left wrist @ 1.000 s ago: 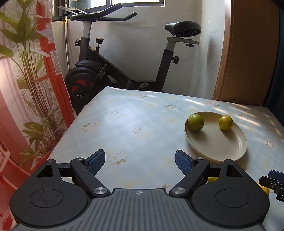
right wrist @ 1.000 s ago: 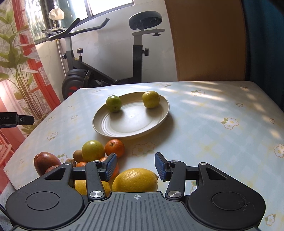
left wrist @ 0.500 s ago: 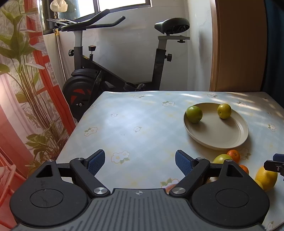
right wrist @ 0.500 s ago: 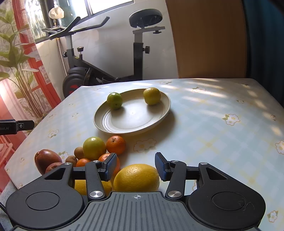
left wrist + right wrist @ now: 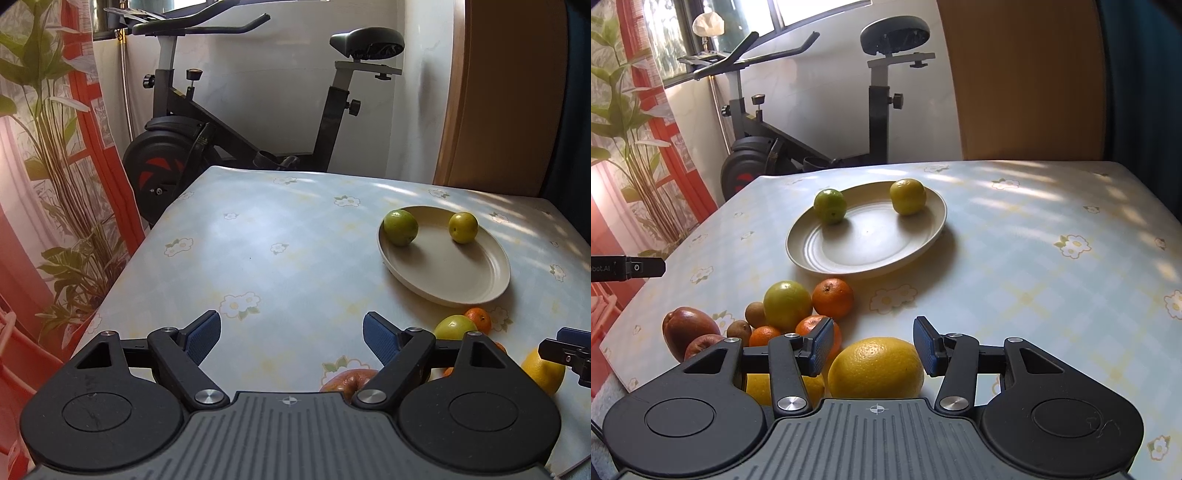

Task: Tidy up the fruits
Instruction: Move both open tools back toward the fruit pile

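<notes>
Dimpled round lemon, smooth oval plate

Right gripper drawn back from large yellow citrus — more peel exposed, left-wrist view shifted — fruit pile now visible

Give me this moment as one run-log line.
left gripper: open, empty, over table | right gripper: open, straddling large yellow citrus, not clamped | plate: two green fruits | loose pile: off plate
</notes>
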`<action>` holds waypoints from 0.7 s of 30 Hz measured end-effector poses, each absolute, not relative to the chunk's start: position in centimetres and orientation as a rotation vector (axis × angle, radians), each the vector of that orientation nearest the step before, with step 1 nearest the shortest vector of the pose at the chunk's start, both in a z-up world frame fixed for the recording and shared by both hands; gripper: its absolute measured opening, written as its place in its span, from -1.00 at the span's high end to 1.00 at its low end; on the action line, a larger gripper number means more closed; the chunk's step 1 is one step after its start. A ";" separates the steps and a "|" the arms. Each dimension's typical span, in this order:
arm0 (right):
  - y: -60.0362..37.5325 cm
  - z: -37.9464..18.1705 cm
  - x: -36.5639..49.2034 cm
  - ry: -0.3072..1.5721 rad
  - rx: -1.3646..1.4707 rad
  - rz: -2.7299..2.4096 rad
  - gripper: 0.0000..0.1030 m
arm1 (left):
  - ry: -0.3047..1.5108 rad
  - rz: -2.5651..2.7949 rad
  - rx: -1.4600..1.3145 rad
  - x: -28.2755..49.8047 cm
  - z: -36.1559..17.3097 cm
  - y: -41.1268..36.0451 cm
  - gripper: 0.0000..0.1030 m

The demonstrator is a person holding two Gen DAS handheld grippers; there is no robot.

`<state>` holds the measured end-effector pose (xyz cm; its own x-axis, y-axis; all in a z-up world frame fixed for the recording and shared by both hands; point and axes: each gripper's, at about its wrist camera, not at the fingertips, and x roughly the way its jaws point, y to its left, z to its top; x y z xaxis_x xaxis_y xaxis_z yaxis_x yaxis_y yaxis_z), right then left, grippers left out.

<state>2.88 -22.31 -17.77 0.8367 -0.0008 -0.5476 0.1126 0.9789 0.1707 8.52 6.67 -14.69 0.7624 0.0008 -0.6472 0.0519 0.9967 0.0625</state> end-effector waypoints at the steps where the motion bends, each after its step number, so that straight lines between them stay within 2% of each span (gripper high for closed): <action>1: -22.3 -17.7 2.8 0.577 0.199 -0.061 0.14 | 0.705 -0.031 0.079 8.5 -14.7 6.7 -0.68; 10: -22.2 -17.7 2.8 0.579 0.190 -0.066 0.06 | 0.712 -0.045 0.079 8.4 -14.8 6.5 -0.66; 21: -22.3 -17.8 2.6 0.588 0.184 -0.069 0.06 | 0.721 -0.050 0.071 8.5 -14.9 6.8 -0.63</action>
